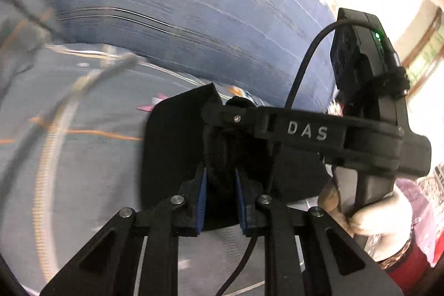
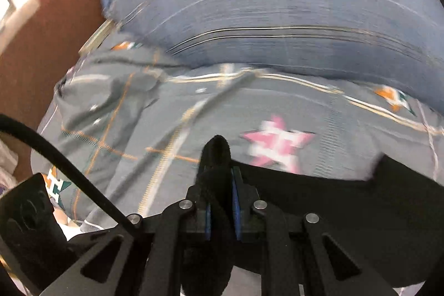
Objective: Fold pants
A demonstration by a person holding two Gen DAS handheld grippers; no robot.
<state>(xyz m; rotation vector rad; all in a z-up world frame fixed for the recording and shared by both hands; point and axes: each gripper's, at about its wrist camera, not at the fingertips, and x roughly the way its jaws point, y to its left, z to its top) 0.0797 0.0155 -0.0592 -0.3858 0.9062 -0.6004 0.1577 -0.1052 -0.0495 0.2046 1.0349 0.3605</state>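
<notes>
The black pants (image 1: 169,146) hang bunched over a grey bedsheet. In the left wrist view my left gripper (image 1: 220,185) is shut on a thick fold of the black cloth, which fills the gap between its blue pads (image 1: 201,199). Just beyond it, the black housing marked DAS (image 1: 305,129) of the other tool crosses the view, held by a gloved hand (image 1: 374,212). In the right wrist view my right gripper (image 2: 220,185) is shut on the pants (image 2: 347,199), a tuft of cloth sticking up past its tips. The rest of the garment trails off to the right.
The grey bedsheet (image 2: 166,115) carries star prints, one of them a pink star (image 2: 277,146). A blue striped pillow (image 2: 277,18) lies behind it, also the blue pillow (image 1: 180,18). A brown surface (image 2: 41,46) is at left. A black cable (image 2: 55,154) crosses the lower left. Both views are motion-blurred.
</notes>
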